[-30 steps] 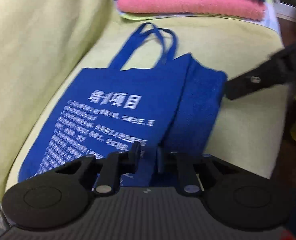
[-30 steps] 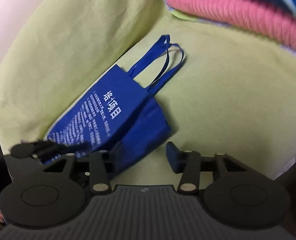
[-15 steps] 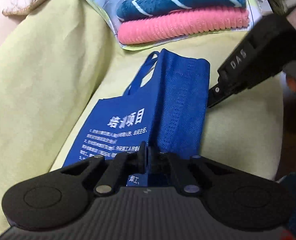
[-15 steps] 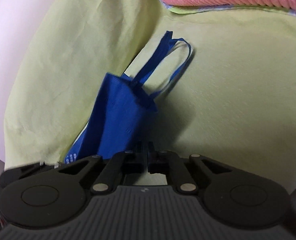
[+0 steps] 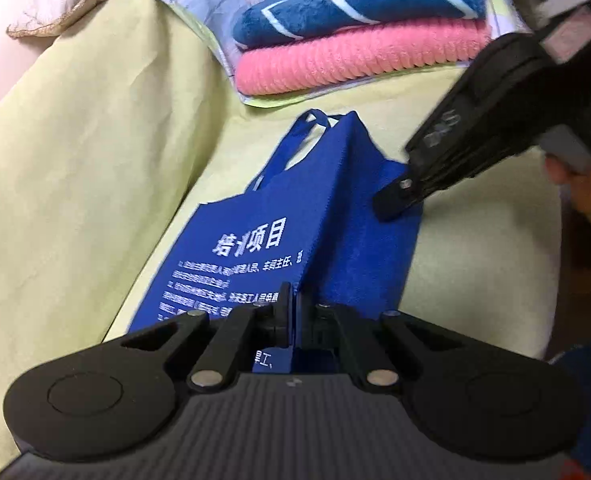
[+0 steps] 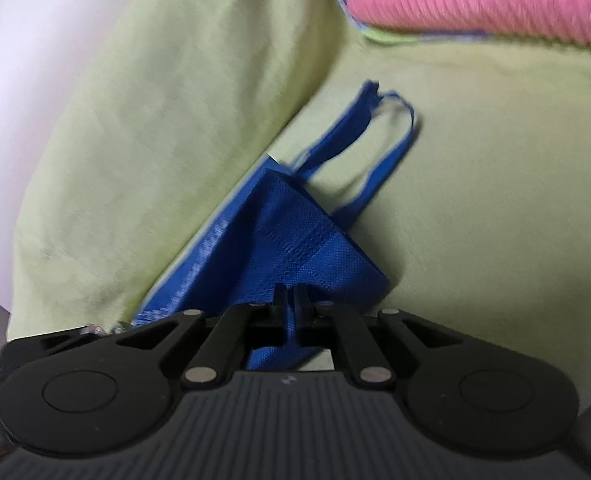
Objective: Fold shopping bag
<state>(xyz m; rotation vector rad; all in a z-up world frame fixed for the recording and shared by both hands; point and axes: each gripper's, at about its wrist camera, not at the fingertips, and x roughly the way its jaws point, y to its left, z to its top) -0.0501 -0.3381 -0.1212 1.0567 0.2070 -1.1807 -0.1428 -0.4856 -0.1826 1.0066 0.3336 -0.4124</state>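
both hand-held grippers, left [image 5: 293,300] and right [image 6: 291,300], pinch the blue shopping bag's [image 5: 295,216] right edge, raised mid-fold above the sofa [image 5: 75,168]. next, i judge, carry it left across the print.

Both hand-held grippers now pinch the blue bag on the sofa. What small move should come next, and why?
Probably carry the raised flap leftward over the printed panel. The left hand-held gripper and the right hand-held gripper are each shut on the right edge of the shopping bag. That edge stands up off the green sofa while the printed side lies flat, so the fold looks half done.
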